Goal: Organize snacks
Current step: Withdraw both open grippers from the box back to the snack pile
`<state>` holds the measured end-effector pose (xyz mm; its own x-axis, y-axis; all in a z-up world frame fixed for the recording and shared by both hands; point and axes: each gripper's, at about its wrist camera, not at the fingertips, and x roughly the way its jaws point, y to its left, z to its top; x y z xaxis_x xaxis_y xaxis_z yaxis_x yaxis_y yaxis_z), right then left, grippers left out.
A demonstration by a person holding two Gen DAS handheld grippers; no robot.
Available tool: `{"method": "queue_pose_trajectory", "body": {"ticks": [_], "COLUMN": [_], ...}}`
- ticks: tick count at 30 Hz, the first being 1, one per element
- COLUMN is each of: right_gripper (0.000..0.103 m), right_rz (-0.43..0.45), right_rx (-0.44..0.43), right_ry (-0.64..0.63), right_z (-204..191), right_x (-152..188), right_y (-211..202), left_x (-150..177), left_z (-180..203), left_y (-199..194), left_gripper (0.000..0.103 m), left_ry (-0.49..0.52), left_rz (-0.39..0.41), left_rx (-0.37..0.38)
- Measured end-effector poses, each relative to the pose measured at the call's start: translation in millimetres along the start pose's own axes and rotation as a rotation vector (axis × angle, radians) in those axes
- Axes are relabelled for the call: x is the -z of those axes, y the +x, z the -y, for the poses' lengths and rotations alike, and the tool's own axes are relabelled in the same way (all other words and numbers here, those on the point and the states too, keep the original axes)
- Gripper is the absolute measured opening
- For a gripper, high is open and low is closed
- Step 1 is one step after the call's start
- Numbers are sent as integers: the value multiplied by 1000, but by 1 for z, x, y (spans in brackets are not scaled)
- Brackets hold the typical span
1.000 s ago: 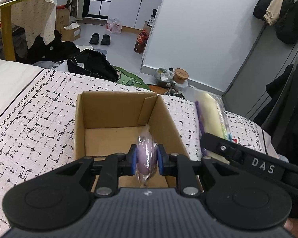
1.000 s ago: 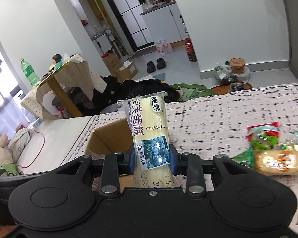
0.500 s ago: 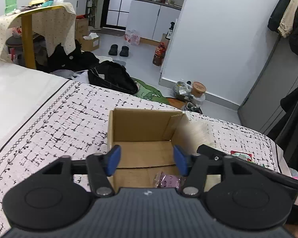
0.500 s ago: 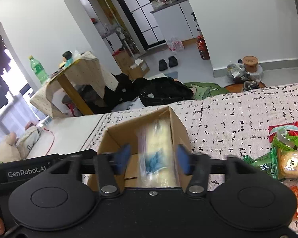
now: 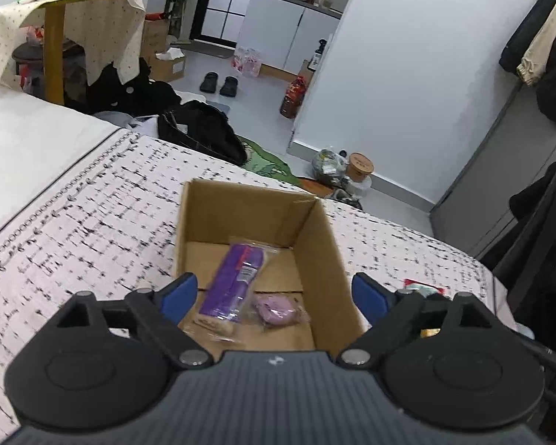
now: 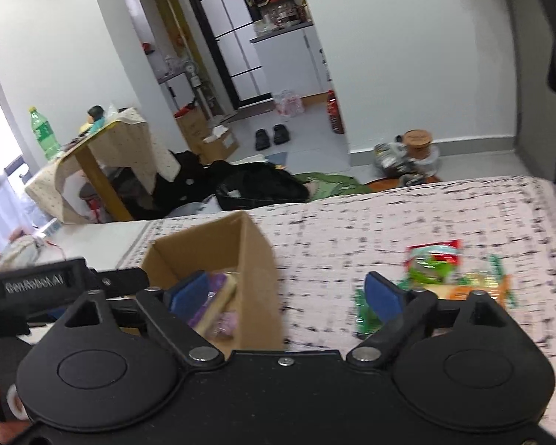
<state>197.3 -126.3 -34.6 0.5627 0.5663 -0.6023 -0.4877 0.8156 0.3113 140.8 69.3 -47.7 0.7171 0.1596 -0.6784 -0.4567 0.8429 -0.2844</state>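
An open cardboard box [image 5: 317,244] stands on the patterned bed cover; it also shows in the right wrist view [image 6: 255,259]. Inside lie a long purple-labelled cake packet [image 5: 233,282] and a small pink wrapped snack [image 5: 276,309]. My left gripper [image 5: 274,294] is open and empty above the box's near edge. My right gripper [image 6: 287,293] is open and empty, over the box's right wall. Several loose snack packets [image 6: 441,270] lie on the cover to the right of the box, in green, red and orange wrappers.
The bed cover [image 5: 74,230] ends at a far edge, with the floor beyond holding a black bag [image 5: 200,131], slippers and jars. The left gripper's body [image 6: 37,285] shows at the left of the right wrist view. A draped table [image 5: 59,29] stands far left.
Both grippers opened. The left let go of the pink snack and the right let go of the long cake packet; both now lie in the box. Both grippers have pulled back and up.
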Motion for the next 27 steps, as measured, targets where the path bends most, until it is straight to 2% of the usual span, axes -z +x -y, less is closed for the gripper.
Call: {"method": "queue_pose_trajectory", "body": {"ticks": [6, 17, 27], "right_gripper": [95, 95, 95], "right_rz": [-9, -3, -35], "right_rx": [44, 123, 197], "right_ry": [15, 79, 121], "right_z": [18, 50, 80], "right_x": [7, 20, 37], "right_y": [-15, -34, -55], "left_x": [9, 30, 49], "left_z": [18, 54, 82], "left_y": [-5, 5, 11], "left_gripper": [95, 97, 97], "left_ry": [16, 84, 146], "left_rz": [-12, -49, -91], "left_rx": [39, 122, 208]}}
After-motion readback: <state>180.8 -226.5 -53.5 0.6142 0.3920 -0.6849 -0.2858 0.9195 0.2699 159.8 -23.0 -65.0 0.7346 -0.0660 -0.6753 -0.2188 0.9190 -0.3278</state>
